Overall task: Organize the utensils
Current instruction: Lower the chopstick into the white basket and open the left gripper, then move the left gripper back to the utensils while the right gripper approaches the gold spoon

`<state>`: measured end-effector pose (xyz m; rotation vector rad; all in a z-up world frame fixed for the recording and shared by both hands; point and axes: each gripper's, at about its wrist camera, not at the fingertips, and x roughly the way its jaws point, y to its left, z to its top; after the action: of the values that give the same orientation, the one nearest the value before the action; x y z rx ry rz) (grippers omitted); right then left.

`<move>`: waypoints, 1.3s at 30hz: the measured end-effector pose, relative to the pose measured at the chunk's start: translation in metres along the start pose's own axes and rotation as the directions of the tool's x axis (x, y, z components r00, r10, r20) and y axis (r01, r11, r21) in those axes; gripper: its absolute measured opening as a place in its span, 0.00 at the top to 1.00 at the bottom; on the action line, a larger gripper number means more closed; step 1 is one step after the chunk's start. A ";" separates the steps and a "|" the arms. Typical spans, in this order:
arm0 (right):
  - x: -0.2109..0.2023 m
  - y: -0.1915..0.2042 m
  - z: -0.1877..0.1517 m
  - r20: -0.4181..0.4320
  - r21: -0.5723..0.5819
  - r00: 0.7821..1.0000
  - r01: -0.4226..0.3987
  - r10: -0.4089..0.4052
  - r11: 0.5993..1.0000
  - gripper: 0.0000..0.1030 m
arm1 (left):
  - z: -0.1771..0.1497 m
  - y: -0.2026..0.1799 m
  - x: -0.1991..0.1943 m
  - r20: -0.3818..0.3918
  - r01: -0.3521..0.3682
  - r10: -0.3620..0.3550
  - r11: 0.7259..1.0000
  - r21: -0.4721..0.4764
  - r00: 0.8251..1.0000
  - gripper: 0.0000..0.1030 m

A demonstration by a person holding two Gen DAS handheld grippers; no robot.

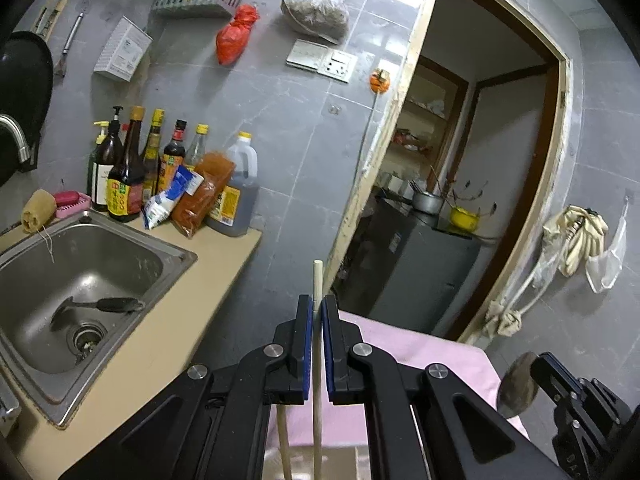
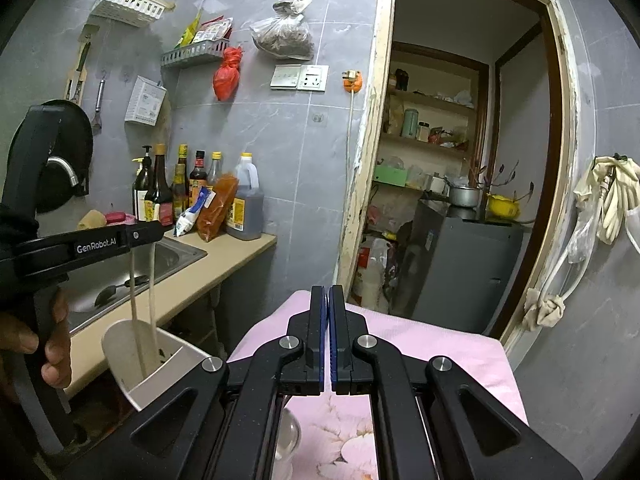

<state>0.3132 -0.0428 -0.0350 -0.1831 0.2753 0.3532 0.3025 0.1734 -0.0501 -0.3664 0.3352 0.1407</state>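
Note:
My left gripper (image 1: 317, 308) is shut on a pale wooden chopstick (image 1: 316, 280) that runs upright between its blue pads. A second chopstick (image 1: 285, 444) slants just left of it, below the jaws. In the right wrist view the left gripper (image 2: 158, 234) holds its chopstick (image 2: 152, 292) over a white utensil holder (image 2: 168, 372), and both sticks reach down into it. My right gripper (image 2: 328, 296) is shut above the pink cloth (image 2: 440, 344). A metal spoon (image 1: 516, 386) shows at its fingers, its bowl hanging below (image 2: 289, 432) and its handle hidden.
A steel sink (image 1: 168, 258) with a dark-handled utensil (image 1: 100, 306) lies to the left. Sauce bottles (image 1: 128, 176) and packets crowd the counter's back. An open doorway (image 1: 460, 200) is ahead. A person's hand (image 2: 44, 344) grips the left tool's handle.

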 end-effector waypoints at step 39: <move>-0.133 -0.144 -0.008 0.112 0.212 0.958 0.237 -0.264 0.948 0.05 | -0.037 -0.123 -0.092 0.087 0.056 -0.072 0.983 0.173 0.994 0.01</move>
<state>0.2442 -0.2190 0.0151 0.0031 0.1451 0.0828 0.2289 0.0391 -0.0107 -0.2001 0.2411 0.0649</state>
